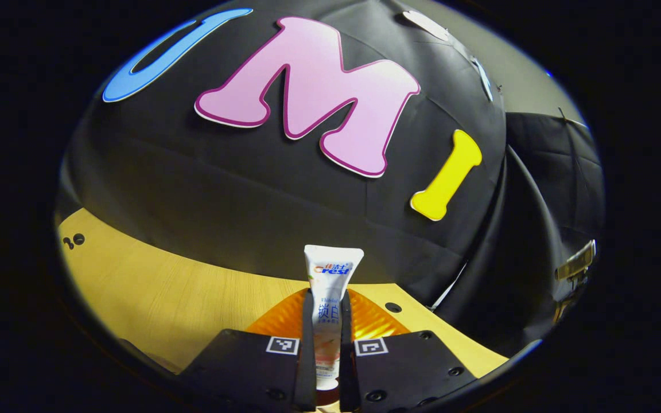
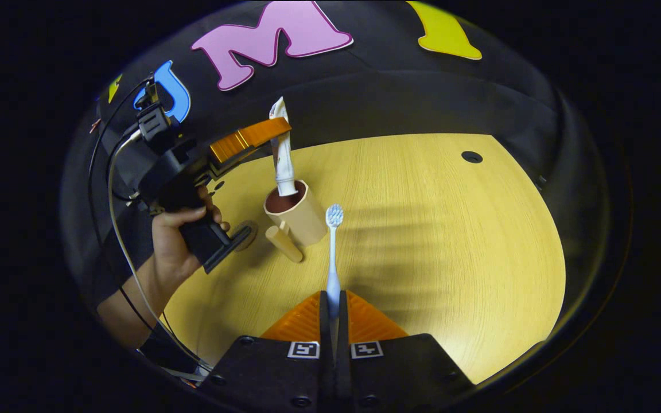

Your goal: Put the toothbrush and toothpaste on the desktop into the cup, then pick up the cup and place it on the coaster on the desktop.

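Observation:
My left gripper [image 1: 327,314] is shut on a white toothpaste tube [image 1: 332,269], which it holds upright. In the right gripper view that tube [image 2: 282,158] hangs from the left gripper [image 2: 278,127] with its lower end inside the beige cup [image 2: 303,221]. The cup stands upright on the desktop, its handle [image 2: 284,244] pointing toward me. My right gripper [image 2: 333,299] is shut on the handle of a pale blue toothbrush [image 2: 333,258]. Its bristle head points forward, just right of the cup. A round coaster [image 2: 248,229] lies left of the cup, partly hidden by the left gripper's grip.
The wooden desktop [image 2: 434,229] stretches wide to the right of the cup, with a small round hole [image 2: 471,156] near its far edge. A person's hand [image 2: 172,244] and a cable [image 2: 113,195] are at the left. The black cloth wall stands behind the desk.

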